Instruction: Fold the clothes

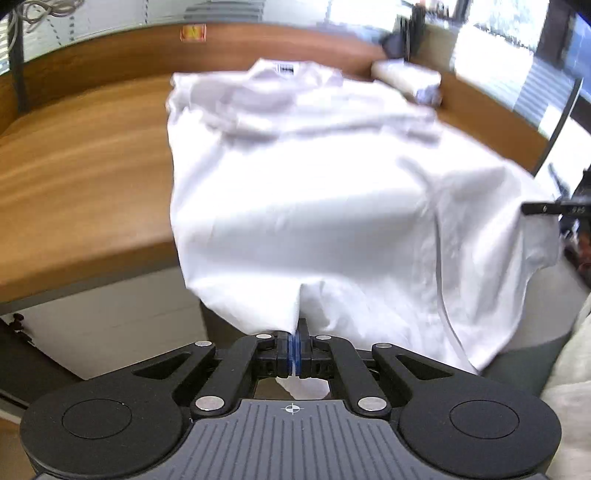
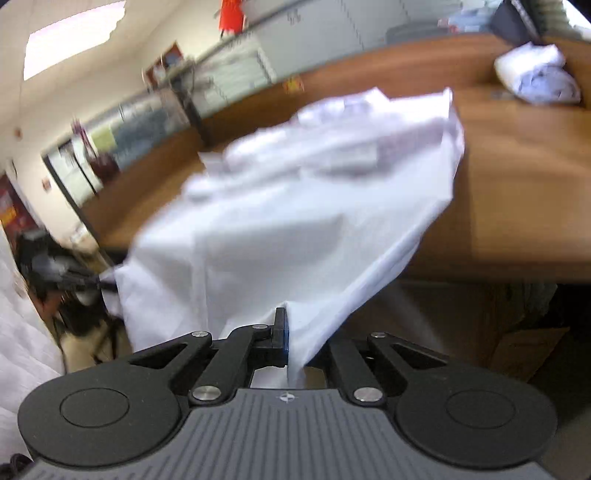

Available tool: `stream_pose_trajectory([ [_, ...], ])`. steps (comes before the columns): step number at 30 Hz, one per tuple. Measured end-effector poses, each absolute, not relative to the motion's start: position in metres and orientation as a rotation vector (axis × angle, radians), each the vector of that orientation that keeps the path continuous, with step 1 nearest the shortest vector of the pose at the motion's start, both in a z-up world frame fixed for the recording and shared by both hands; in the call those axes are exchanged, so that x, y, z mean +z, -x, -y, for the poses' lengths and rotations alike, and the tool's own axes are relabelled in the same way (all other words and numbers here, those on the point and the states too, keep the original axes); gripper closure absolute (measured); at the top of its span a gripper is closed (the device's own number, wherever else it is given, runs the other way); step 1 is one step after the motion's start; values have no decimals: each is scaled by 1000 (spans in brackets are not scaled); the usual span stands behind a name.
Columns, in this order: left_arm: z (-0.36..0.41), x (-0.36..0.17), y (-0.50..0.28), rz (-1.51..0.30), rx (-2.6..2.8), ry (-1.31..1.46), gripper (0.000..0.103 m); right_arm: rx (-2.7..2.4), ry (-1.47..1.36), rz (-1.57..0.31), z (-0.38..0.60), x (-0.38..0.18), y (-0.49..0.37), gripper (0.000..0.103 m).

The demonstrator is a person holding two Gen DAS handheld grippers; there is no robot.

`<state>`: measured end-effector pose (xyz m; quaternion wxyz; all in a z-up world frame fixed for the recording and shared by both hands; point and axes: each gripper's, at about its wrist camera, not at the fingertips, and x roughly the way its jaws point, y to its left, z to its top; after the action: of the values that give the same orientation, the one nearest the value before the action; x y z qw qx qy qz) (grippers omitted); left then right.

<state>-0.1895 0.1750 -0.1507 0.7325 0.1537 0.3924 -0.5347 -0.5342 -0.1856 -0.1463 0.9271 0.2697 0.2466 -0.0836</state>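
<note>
- My left hand-held gripper (image 1: 294,347) clamps the white shirt's (image 1: 314,192) hem.
- My right hand-held gripper (image 2: 291,343) grips another hem part.
- Ahead, the shirt drapes over the tabletop (image 1: 85,155).

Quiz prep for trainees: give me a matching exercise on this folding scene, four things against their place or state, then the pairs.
Things:
1. white T-shirt
2. left gripper
3. folded clothes
4. orange sticker

Places or states:
A. on the wooden wall behind the table
B. lying at the table's far corner
C. shut on the shirt's near edge
D. spread over the table, near end hanging off the edge

Pairs: 1-D, 2-C, 3-B, 4-A
</note>
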Motion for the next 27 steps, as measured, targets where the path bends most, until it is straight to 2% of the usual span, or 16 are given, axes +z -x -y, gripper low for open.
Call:
stream_pose_trajectory([
  [6,-166,-78,149,-839,-1196,-143,100,-200,-587,-337,210,-63,530,101],
  [11,-135,-44,98,-799,-1201,-9,99,-274,-655,-236,241,-29,508,101],
  [14,-106,-37,67,-816,-1195,55,99,-329,-765,-219,267,-25,490,100],
  [15,-97,-36,58,-831,-1188,69,99,-340,-780,-235,275,-27,483,97],
  [19,-59,-36,25,-902,-1159,117,99,-378,-831,-311,309,-38,452,97],
  [27,20,-63,-27,-955,-1041,100,99,-455,-929,-464,376,-59,391,95],
])
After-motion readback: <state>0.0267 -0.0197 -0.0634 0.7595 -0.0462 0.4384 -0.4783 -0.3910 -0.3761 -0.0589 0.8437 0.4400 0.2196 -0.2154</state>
